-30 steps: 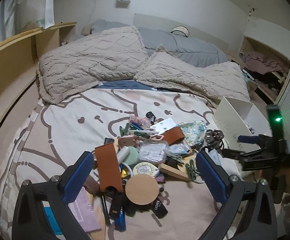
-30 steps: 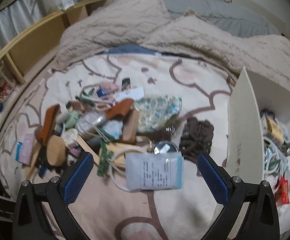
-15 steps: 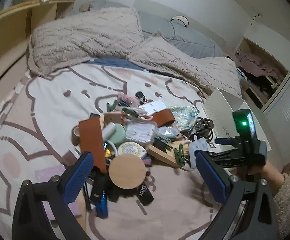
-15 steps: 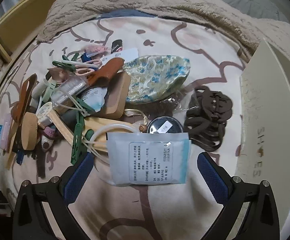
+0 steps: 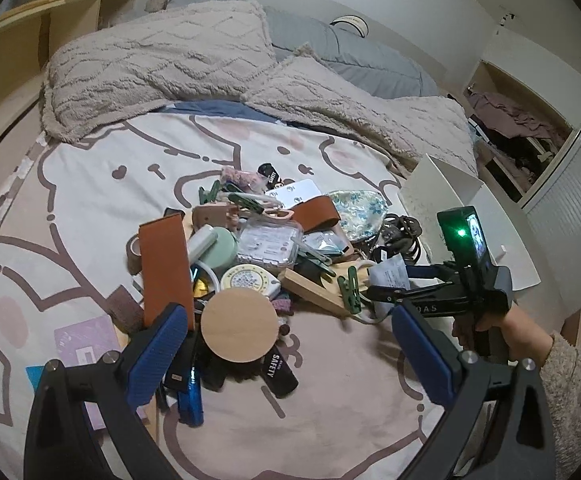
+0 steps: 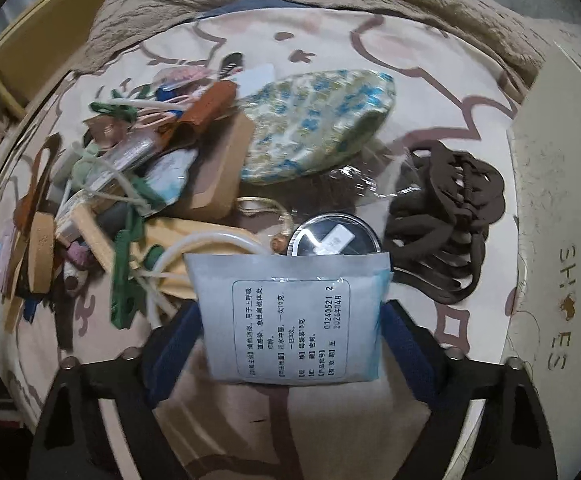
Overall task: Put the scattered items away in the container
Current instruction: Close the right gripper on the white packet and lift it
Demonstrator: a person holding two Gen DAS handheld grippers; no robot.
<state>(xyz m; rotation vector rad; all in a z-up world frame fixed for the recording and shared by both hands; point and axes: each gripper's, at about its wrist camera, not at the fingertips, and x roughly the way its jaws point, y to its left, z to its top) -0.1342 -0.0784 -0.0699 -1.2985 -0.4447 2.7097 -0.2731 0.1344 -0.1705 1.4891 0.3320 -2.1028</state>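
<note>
We list the right gripper [image 6: 290, 344] first: its blue pads [image 6: 174, 344] stand either side of a pale blue sachet [image 6: 290, 316] with printed text, and the jaws are closing on it. The sachet lies between the fingers on the bedspread [image 6: 430, 76], at the near edge of the pile; the frames do not let us say whether the pads already press on its edges.

Next to it we note:
- a round black tin [image 6: 336, 236], partly under the sachet's far edge;
- a bundle of brown hair ties [image 6: 450, 232], to the right, between sachet and container;
- a floral pouch [image 6: 314, 124], beyond the tin;
- green clothes pegs [image 6: 124, 280] and white cord, to the left.

The container [image 6: 554, 240], a white box, stands at the right edge of the bed, well right of the sachet.

The left gripper [image 5: 290, 356] we record as spread wide and empty, hovering above a round wooden disc [image 5: 239, 325], a brown leather case [image 5: 165, 268] and a black "SAFETY" tube [image 5: 278, 368]. From its view, the right gripper [image 5: 390, 284] meets the sachet [image 5: 390, 276] beside the box [image 5: 442, 196].
</note>
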